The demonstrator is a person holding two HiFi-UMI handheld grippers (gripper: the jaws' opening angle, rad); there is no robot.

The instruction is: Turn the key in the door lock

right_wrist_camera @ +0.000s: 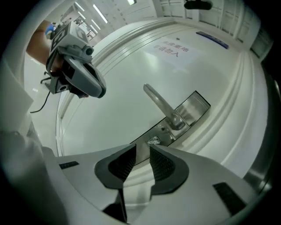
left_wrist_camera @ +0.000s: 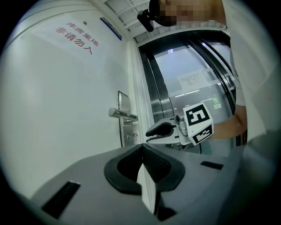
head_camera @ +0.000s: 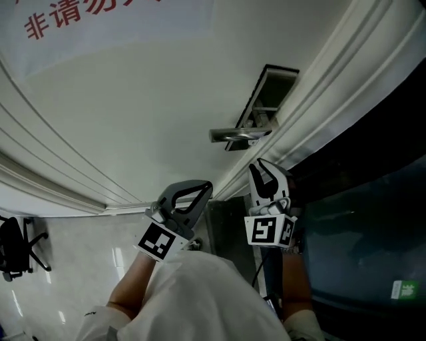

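The white door carries a steel lock plate (right_wrist_camera: 193,107) with a lever handle (right_wrist_camera: 160,105). Below the handle a small metal key (right_wrist_camera: 153,141) sits in the lock. My right gripper (right_wrist_camera: 142,148) points at the key, just short of it. Its jaws stand apart, with nothing between the pads. In the head view the right gripper (head_camera: 256,166) is below the handle (head_camera: 236,135). My left gripper (head_camera: 208,188), dark grey, hangs to its left, away from the door hardware, tips together and holding nothing. The left gripper view shows the handle (left_wrist_camera: 123,114) and the right gripper (left_wrist_camera: 153,134) from the side.
A sign with red characters (head_camera: 73,16) is stuck on the door (head_camera: 133,120). Raised door-frame mouldings (head_camera: 333,100) run beside the lock. Dark glass panels (head_camera: 373,220) lie to the right. A black office chair (head_camera: 16,246) stands on the pale floor at the left.
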